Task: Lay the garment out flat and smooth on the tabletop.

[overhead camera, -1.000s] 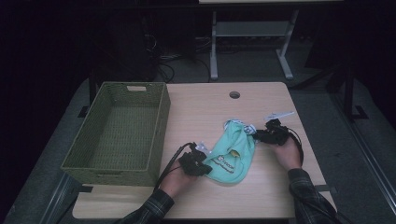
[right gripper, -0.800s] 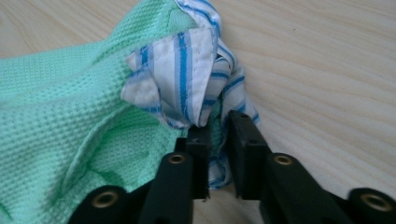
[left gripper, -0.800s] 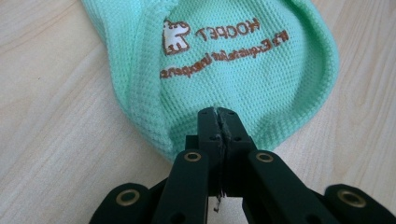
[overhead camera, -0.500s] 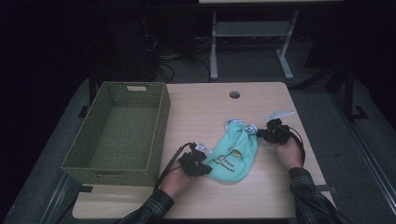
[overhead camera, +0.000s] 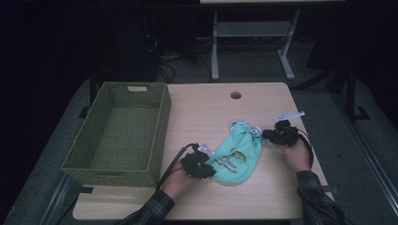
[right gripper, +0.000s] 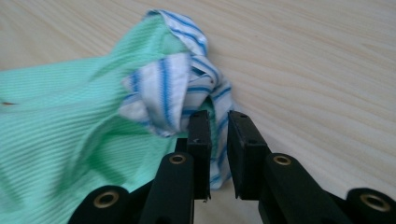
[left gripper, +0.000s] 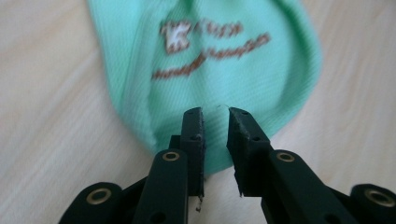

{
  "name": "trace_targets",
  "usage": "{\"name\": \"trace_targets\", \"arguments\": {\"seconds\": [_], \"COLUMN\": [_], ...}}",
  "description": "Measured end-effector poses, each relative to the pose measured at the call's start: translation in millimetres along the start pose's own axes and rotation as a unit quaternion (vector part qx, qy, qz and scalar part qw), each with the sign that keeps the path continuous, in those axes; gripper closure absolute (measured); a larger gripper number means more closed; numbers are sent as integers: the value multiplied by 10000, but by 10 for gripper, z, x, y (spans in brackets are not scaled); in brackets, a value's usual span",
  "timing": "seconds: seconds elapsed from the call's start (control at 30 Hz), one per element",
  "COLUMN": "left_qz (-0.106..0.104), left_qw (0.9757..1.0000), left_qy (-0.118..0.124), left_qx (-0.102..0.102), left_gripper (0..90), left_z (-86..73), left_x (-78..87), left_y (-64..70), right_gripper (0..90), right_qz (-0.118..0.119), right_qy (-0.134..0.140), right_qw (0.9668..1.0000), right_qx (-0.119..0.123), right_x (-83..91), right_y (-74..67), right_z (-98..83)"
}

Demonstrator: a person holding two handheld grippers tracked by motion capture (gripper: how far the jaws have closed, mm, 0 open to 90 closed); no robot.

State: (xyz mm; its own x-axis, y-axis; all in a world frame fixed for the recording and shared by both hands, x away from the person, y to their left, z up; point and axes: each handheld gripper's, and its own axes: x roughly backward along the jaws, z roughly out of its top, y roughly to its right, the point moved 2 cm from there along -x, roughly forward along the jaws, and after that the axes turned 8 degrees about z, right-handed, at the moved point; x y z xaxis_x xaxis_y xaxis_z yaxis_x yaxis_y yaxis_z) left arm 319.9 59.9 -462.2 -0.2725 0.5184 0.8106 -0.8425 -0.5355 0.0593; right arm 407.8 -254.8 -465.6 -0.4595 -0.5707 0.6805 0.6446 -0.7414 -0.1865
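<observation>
The left gripper [overhead camera: 202, 165] is sitting at the near-left end of the green cloth bag [overhead camera: 237, 152]. In the left gripper view its jaws are standing a bit apart w/ the green edge [left gripper: 215, 135] lying in the gap between them. I can't tell if they are pinching it yet or just around it.

The right gripper [overhead camera: 268, 135] is at the far-right end of the bag. In the right gripper view its jaws are nearly closed on the striped cuff [right gripper: 219, 135], so it looks like it is gripping that bit, tho a thin gap is showing.

To do this step well, I think both claws need a firm bite on the cloth, not just the very edge, bc thin fabric slips out easily. Lifting both ends together, slowly, should keep it from bunching.

The bag is lying flat on the wooden table [overhead camera: 206, 112], right of the woven basket [overhead camera: 162, 126] and not touching it. It is mint green w/ fine ribs, brown blurry print [left gripper: 205, 46] on it, and a white-and-blue striped top [right gripper: 173, 88] that is scrunched up. The basket is looking empty.
</observation>
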Motion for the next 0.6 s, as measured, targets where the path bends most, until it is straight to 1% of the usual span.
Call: {"name": "trace_targets", "arguments": {"seconds": [0.03,0.07,0.1,0.13,0.17,0.2,0.23,0.33,0.43,0.47,0.5,0.6], "left_qz": [8,23,48,92,129,154,218,337,394,421,442,416], "left_qw": [9999,9998,9998,9996,9995,9995,9993,9989,9985,9985,9984,9986], "left_qy": [133,201,210,266,283,277,292,301,347,304,297,277], "left_qx": [13,46,-42,-41,-19,-50,-50,-81,-121,-180,-194,-180], "left_gripper": [753,754,754,758,758,759,759,758,759,759,759,758], "left_z": [34,56,84,122,152,174,210,290,407,433,465,549], "left_x": [40,61,93,109,109,108,100,59,-21,-42,-77,-189], "left_y": [3,5,-15,-33,-50,-72,-102,-174,-246,-267,-287,-338], "right_gripper": [775,774,774,774,774,774,774,774,770,770,770,770], "right_qz": [7,24,44,76,93,121,135,213,336,364,391,510], "right_qy": [24,71,89,120,137,132,139,164,157,151,150,116], "right_qw": [10000,10000,10000,9999,9999,9998,9998,9996,9992,9991,9990,9985], "right_qx": [-2,-12,5,-13,20,-6,64,94,154,142,176,188], "right_x": [22,58,80,106,133,154,165,224,253,254,253,250], "right_y": [-19,-51,-66,-98,-131,-160,-173,-258,-338,-366,-384,-469], "right_z": [-5,-15,-23,-32,-48,-62,-73,-119,-178,-199,-215,-281]}}
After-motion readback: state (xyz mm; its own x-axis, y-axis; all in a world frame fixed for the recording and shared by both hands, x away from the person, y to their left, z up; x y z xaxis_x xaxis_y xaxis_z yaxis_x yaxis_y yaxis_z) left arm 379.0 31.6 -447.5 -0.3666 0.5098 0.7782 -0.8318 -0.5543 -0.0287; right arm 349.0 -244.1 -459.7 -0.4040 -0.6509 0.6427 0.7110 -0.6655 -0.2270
